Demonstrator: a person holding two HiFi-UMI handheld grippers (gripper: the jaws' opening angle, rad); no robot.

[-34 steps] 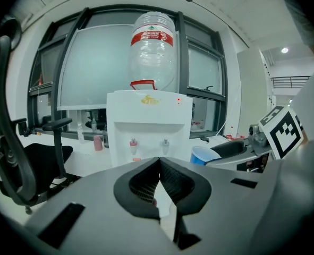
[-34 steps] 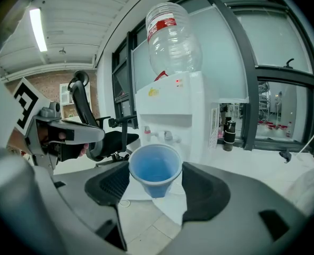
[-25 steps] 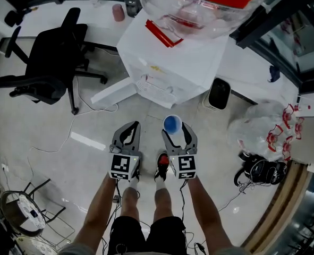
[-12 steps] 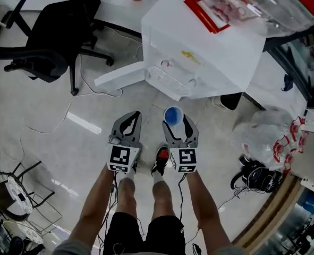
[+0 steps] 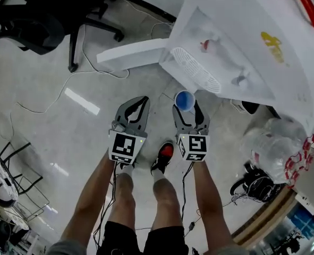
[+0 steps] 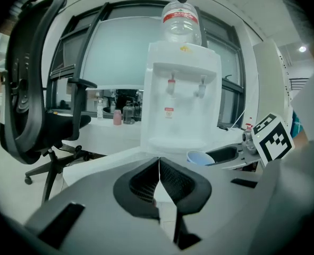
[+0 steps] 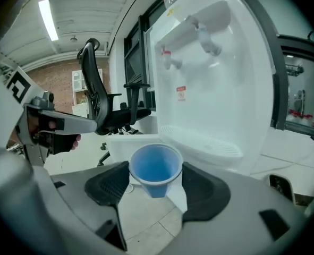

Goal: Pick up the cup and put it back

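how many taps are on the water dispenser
2. In the left gripper view, on the front of the water dispenser, a red-topped tap sits on the left and a pale tap on the right. None seems hidden.

Cup held upright between jaws of right claw. Left claw set just beside, at its left. Water dispenser placed ahead of both claws; drip tray near cup. Office chair ahead-left, well apart.
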